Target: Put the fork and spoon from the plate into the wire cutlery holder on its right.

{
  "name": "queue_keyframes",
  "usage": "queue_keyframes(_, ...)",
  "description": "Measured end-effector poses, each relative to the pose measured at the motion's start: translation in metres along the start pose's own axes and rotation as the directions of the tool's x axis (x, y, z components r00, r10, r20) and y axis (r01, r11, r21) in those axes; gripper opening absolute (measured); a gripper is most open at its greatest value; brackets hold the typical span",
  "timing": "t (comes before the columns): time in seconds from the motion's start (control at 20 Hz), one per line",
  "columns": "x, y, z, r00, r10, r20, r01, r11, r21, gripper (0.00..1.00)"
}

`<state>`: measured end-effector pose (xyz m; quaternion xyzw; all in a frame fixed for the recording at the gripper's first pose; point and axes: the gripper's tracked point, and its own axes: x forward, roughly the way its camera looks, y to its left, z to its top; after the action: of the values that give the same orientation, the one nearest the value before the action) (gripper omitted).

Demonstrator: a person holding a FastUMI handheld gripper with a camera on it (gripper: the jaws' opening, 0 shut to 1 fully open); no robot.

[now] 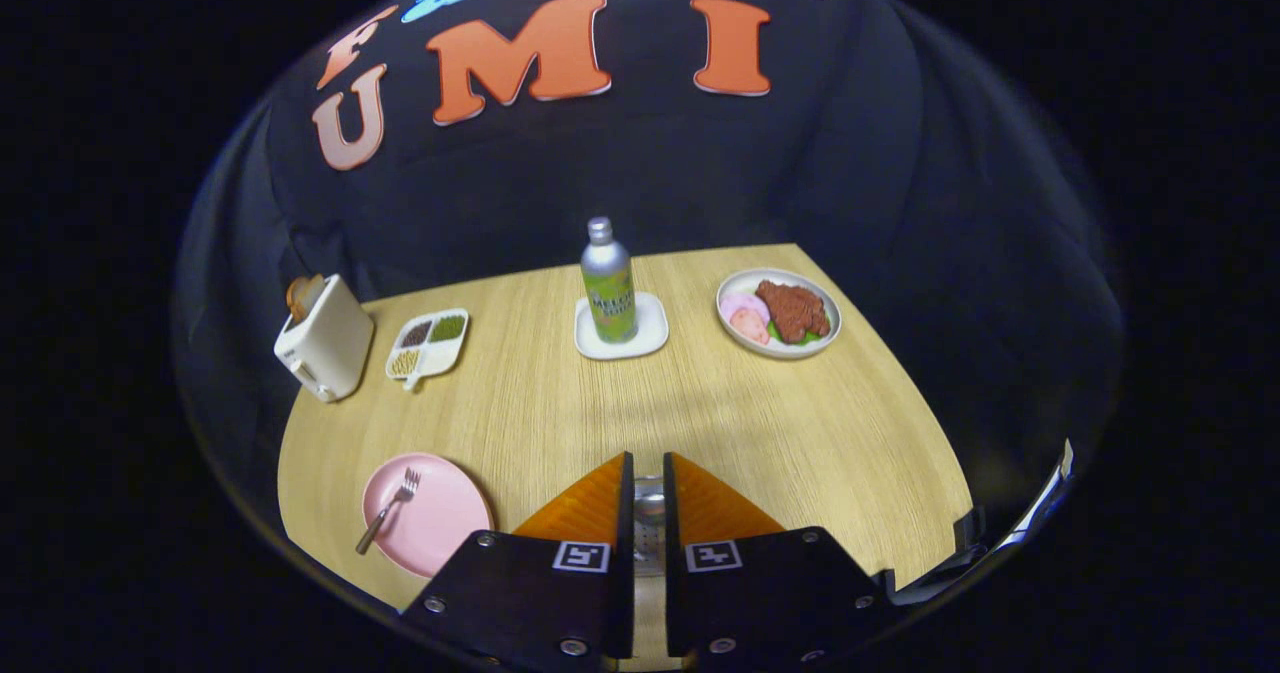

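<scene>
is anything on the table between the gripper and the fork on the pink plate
Nothing visible. The fork lies on the pink plate just beside the hand-held gripper, with bare table between them. The fingers are nearly closed around a spoon; whether both press it is unclear.

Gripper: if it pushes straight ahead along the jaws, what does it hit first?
The gripper has its jaws nearly closed on a spoon. Straight ahead lies bare table, then the bottle on its coaster, slightly left of the line. Probably the bottle first, though depth and height are unclear.
</scene>
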<state>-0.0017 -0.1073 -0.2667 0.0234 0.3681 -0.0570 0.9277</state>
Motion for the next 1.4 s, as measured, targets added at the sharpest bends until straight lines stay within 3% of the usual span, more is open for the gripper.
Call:
queue_keyframes(0.1, -0.01, 0.005, 0.026, 0.995, -0.004, 0.104, 0.002, 1.0, 0.016, 0.17)
queue_keyframes(0.2, -0.022, 0.009, 0.045, 0.981, -0.02, 0.192, 0.015, 1.0, 0.023, 0.27)
queue_keyframes(0.35, -0.041, 0.017, 0.069, 0.953, -0.044, 0.3, 0.038, 0.999, 0.027, 0.54)
queue_keyframes(0.45, -0.05, 0.028, 0.076, 0.937, -0.06, 0.345, 0.049, 0.998, 0.04, 0.65)
queue_keyframes(0.6, -0.058, 0.051, 0.08, 0.918, -0.062, 0.392, 0.05, 0.998, 0.039, 0.74)
queue_keyframes(0.75, -0.065, 0.078, 0.086, 0.9, -0.06, 0.432, 0.05, 0.998, 0.034, 0.88)
queue_keyframes(1.05, -0.061, 0.151, 0.079, 0.905, 0.014, 0.426, -0.014, 1.0, -0.003, 0.9)
queue_keyframes(1.4, -0.039, 0.227, 0.024, 0.953, 0.113, 0.281, -0.099, 0.993, -0.06, 0.93)
